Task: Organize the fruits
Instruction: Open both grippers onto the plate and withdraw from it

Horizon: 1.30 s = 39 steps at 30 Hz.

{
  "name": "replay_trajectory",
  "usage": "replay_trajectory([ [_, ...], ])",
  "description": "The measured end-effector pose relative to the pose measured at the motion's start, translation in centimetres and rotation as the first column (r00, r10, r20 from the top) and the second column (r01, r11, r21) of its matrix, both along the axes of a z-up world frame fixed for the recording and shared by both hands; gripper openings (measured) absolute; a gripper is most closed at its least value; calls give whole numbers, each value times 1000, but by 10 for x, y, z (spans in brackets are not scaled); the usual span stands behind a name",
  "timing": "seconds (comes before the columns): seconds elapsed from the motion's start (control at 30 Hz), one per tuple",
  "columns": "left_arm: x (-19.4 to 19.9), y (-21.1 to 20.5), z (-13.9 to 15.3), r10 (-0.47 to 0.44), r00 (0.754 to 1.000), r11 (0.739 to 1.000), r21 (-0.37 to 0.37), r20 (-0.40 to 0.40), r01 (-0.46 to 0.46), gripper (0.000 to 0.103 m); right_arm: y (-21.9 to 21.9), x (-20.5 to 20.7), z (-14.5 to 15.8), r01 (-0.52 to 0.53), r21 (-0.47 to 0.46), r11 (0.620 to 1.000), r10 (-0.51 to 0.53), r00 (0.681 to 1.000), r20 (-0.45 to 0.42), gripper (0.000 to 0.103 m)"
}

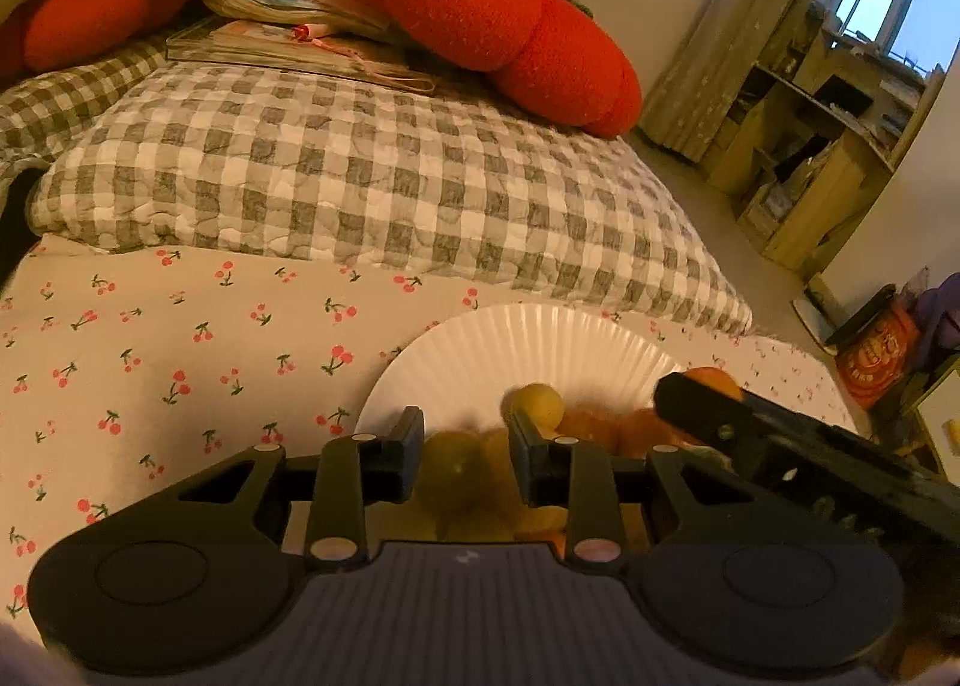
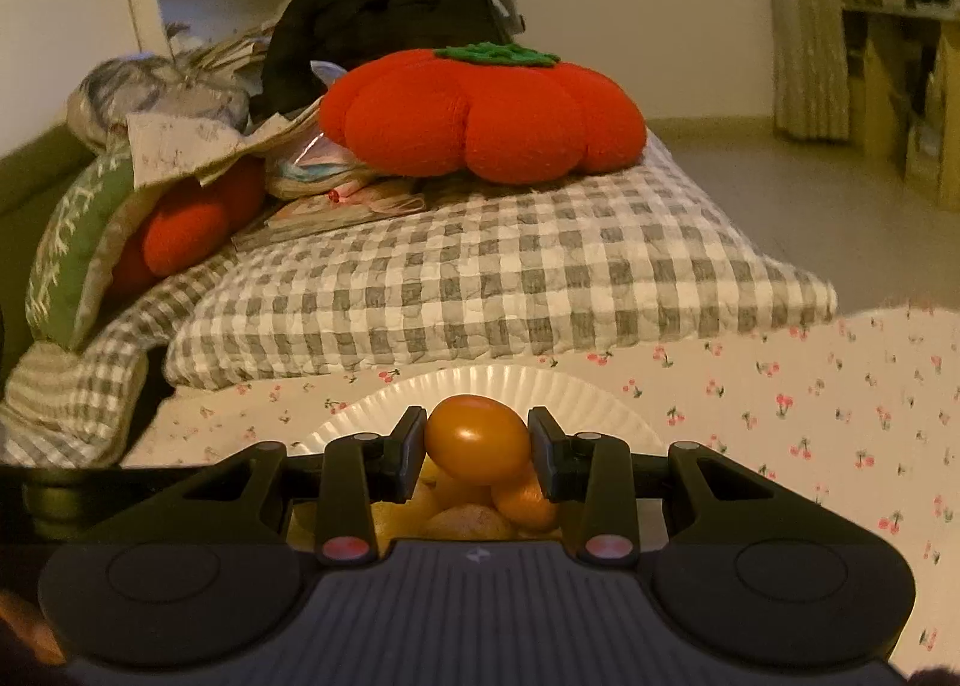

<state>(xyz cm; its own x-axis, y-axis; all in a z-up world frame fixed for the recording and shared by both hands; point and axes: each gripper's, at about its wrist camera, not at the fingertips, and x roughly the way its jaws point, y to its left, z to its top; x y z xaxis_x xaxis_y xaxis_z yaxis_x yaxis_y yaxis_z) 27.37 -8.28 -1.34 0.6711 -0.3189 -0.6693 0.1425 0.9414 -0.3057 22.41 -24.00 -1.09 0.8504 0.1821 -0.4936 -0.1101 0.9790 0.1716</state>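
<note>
Paper plate (image 1: 540, 338) holds yellow and orange fruits (image 2: 474, 524)

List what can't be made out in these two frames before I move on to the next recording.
- Left wrist view: whether the left gripper grips the blurred green fruit between its fingers; motion blur.
- Both views: number and kind of fruits heaped on the paper plate; gripper bodies cover them.
- Right wrist view: whether the orange fruit in the right gripper touches the pile beneath.

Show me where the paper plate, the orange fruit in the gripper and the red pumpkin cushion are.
paper plate (image 1: 528, 338): left wrist view, fluted rim.
orange fruit (image 2: 477, 437): right wrist view, front face.
red pumpkin cushion (image 2: 480, 116): right wrist view, middle lobe.
</note>
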Motion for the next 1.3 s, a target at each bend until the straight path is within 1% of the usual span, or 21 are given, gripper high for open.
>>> replay_trajectory([
  [0.2,6,-1,-3,-3,1000,1000,-16,3,3,16,9,13,-13,2,-116,993,-1,1000,5,33],
  [0.3,8,2,-4,2,1000,999,-38,-3,-2,16,12,15,-14,-10,-139,990,12,1000,14,33],
  [0.4,7,4,-4,9,1000,999,-51,-7,-10,16,9,17,-15,-33,-89,995,33,999,-4,35],
  [0.53,3,4,0,13,1000,999,-41,-4,-13,19,0,16,-14,-38,23,999,39,999,-25,37],
  [0.57,2,5,1,20,1000,999,-36,-3,-20,22,-3,16,-13,-32,52,998,33,999,-29,37],
  [0.7,-3,8,9,45,999,999,-29,8,-45,34,-15,12,-8,8,116,993,-4,999,-33,40],
  [0.73,-5,9,11,47,999,999,-27,12,-47,36,-17,11,-8,16,127,992,-11,999,-34,40],
  [0.8,-9,8,14,47,999,999,-11,16,-47,41,-20,7,-5,31,140,990,-26,999,-37,40],
  [0.93,-18,5,18,42,999,998,50,25,-43,45,-19,4,-1,47,135,990,-41,998,-43,42],
  [1.03,-26,4,18,45,999,996,82,19,-46,49,-14,-2,2,51,111,993,-46,998,-44,43],
  [1.1,-31,3,18,46,999,993,107,19,-48,55,-11,-8,5,49,85,995,-46,998,-39,43],
  [1.2,-38,1,20,52,998,988,147,28,-55,60,-8,-16,9,52,71,996,-49,998,-38,43],
  [1.27,-44,0,22,54,998,984,169,32,-59,62,-7,-22,9,55,57,997,-52,998,-41,45],
  [1.3,-46,-1,22,57,998,982,179,31,-62,63,-6,-25,9,58,44,997,-56,998,-41,48],
])
